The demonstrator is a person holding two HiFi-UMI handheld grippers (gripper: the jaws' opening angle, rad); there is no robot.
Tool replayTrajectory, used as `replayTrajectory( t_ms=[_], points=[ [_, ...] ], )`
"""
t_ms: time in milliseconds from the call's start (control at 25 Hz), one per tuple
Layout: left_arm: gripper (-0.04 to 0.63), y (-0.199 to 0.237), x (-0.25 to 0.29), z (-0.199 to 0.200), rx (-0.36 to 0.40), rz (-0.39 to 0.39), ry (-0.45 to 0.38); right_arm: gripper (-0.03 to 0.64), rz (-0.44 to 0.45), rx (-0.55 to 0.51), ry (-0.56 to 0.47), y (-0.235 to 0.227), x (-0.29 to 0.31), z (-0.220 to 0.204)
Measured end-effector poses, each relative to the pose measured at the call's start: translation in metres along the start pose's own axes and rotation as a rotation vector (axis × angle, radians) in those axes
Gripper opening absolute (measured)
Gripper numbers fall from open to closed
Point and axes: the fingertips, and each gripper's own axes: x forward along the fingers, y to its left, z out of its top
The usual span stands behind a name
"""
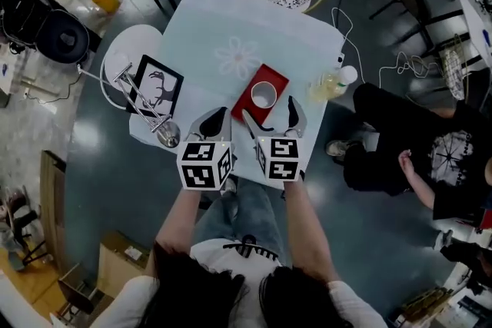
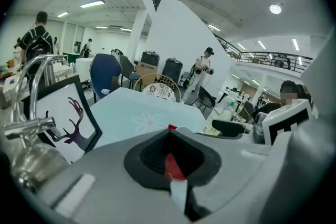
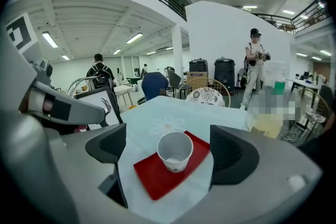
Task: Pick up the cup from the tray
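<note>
So the cup stands on the red tray; right tongs gape just short of it, left tongs clenched empty. Closing off-centre could knock that light cup over.

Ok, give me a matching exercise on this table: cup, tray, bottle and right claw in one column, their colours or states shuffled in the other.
Things:
1. cup
2. tray
3. bottle
4. right claw

Descriptions:
a. red, flat on the tablecloth
b. open, gripping nothing
c. white, upright on the tray
d. holds yellowish liquid, at the tablecloth's edge

Pairs: 1-c, 2-a, 3-d, 4-b
</note>
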Motion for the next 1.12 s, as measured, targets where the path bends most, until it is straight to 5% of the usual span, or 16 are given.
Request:
replayTrajectory(
  t_ms=[480, 1120],
  points=[
    [0.0, 0.02, 0.05, -0.016, -0.046, 0.103, 0.046, 0.503, 0.049, -0.027, 0.092, -0.007, 0.071, -0.047],
    [0.001, 0.027, 0.068, -0.024, -0.087, 0.12, 0.076, 0.368, 0.103, -0.03, 0.142, -0.005, 0.092, -0.057]
  ],
)
